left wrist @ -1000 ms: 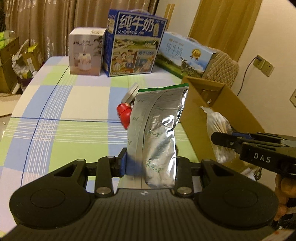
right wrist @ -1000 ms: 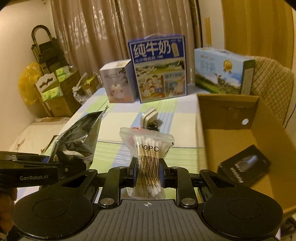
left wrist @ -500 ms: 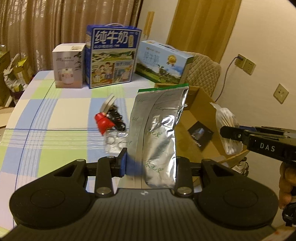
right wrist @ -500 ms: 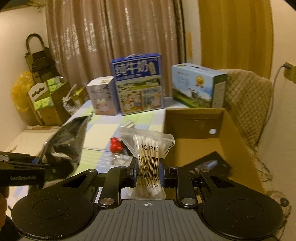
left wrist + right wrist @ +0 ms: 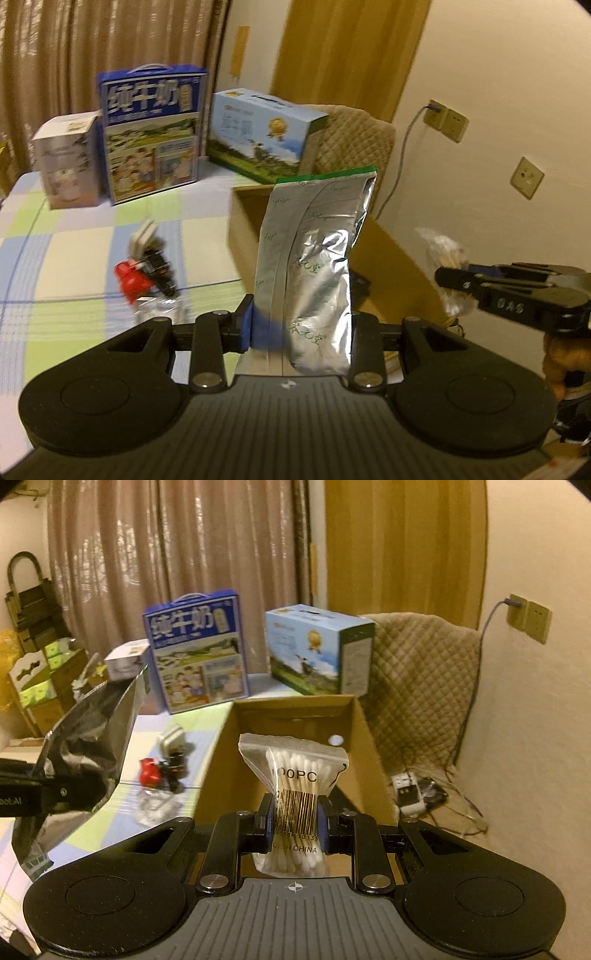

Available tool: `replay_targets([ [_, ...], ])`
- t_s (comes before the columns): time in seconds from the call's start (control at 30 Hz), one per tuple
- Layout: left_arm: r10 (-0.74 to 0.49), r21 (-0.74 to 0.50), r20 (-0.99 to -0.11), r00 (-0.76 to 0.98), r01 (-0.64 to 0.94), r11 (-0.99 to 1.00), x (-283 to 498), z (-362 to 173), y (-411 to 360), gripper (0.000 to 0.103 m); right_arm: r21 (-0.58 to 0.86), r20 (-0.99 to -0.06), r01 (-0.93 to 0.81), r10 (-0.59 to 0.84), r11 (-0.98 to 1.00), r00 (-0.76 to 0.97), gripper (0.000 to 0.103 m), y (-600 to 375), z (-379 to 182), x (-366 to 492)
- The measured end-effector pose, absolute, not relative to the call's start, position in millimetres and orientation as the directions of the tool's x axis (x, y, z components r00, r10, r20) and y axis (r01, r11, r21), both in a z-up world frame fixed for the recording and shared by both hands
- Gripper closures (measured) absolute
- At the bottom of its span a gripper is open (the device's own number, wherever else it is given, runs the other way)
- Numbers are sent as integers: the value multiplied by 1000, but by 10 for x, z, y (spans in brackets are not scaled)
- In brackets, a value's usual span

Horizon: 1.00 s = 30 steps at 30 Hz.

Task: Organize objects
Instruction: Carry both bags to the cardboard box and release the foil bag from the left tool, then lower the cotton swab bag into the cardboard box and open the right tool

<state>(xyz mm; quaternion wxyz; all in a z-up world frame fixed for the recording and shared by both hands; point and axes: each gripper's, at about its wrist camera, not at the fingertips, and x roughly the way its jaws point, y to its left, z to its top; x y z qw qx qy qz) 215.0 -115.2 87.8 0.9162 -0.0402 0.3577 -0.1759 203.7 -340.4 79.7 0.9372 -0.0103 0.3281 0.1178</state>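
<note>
1. Left gripper (image 5: 301, 330) clamps a foil pouch (image 5: 310, 266) upright — held over the table's (image 5: 66, 266) right edge.
2. Box (image 5: 295, 716) stands open just beside the table.
3. Right gripper (image 5: 294, 821) pinches a swab bag (image 5: 293, 775) — above the box.

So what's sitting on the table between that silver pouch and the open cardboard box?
In the right wrist view, a small cluster: a red object, a dark item and a clear packet, between the silver pouch and cardboard box.
</note>
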Motion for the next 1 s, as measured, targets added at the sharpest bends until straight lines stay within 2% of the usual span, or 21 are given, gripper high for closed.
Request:
replay_targets([
  [0.53, -400, -213, -668, 628, 353, 911, 2759, 566, -1880, 72, 110, -648, -160, 193, 981, 737, 83, -3925, 518, 2438],
  [0.6, -402, -222, -662, 633, 347, 911, 2818, 538, -1897, 63, 113, -653, -153, 190, 982, 733, 83, -3960, 481, 2465],
  [0.9, -377, -205, -652, 658, 326, 923, 2833, 545, -1745, 60, 137, -661, -159, 210, 978, 720, 83, -3992, 397, 2496],
  [1.0, -364, -199, -649, 669, 312, 929, 2798, 566, -1649, 54, 150, -658, -165, 223, 975, 719, 83, -3955, 398, 2499],
])
